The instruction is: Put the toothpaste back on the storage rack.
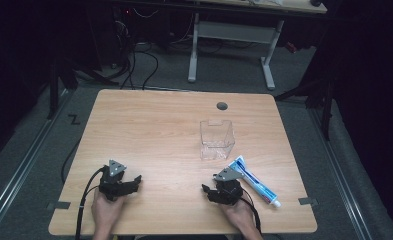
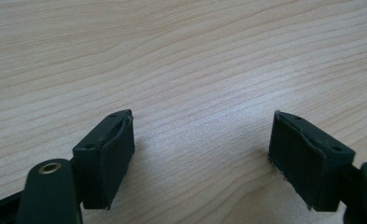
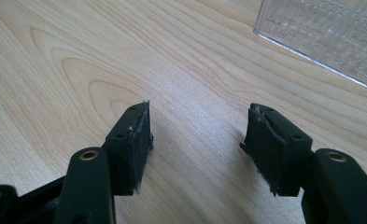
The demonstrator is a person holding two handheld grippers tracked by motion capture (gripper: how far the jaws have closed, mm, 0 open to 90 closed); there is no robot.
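Note:
My left gripper (image 1: 135, 181) rests near the table's front left, held in a hand, and points right. In the left gripper view its jaws stand wide apart over bare wood, left gripper (image 2: 202, 140) open and empty. My right gripper (image 1: 207, 190) lies at the front right and points left, also held by a hand. Its own view shows the right gripper (image 3: 200, 130) open with nothing between the pads. A clear plastic box (image 1: 216, 139) stands upright on the table beyond it; the box (image 3: 326, 37) fills the upper right of the right gripper view. A white and blue toothpaste tube (image 1: 256, 181) lies just right of the right gripper.
The wooden table (image 1: 149, 130) has a round cable hole (image 1: 222, 105) near its far edge. Beyond it are a white-legged desk (image 1: 234, 45) and cables on the dark floor. Black cables trail from both grippers off the front edge.

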